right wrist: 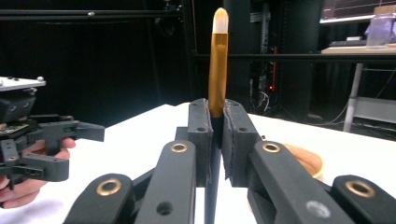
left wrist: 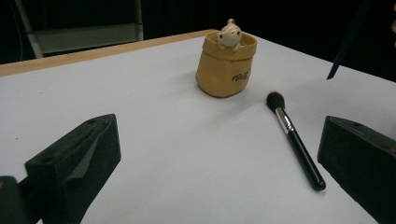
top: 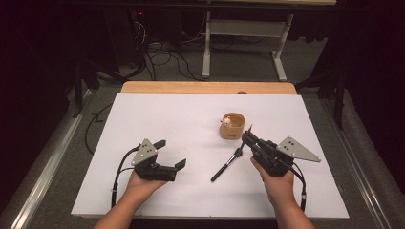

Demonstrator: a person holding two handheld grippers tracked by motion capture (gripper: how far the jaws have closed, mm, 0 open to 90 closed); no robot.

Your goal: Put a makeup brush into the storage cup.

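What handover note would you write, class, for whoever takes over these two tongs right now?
Left tongs: open, empty, at the table's left.
Right tongs: shut on a thin gold-handled brush, held upright near the tan pot.
Black brush: lying on the white table between the tongs, bristles toward the pot.
Done: one brush picked up.
Left: probably drop it into the pot, then fetch the black brush.

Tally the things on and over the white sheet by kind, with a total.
Makeup brushes: 2 – a black brush lying on the sheet, a gold-ferruled brush clamped upright in the right gripper
Tan pot with a small figure on its rim: 1
Grippers: 2 – the left gripper is open and empty
Total: 5
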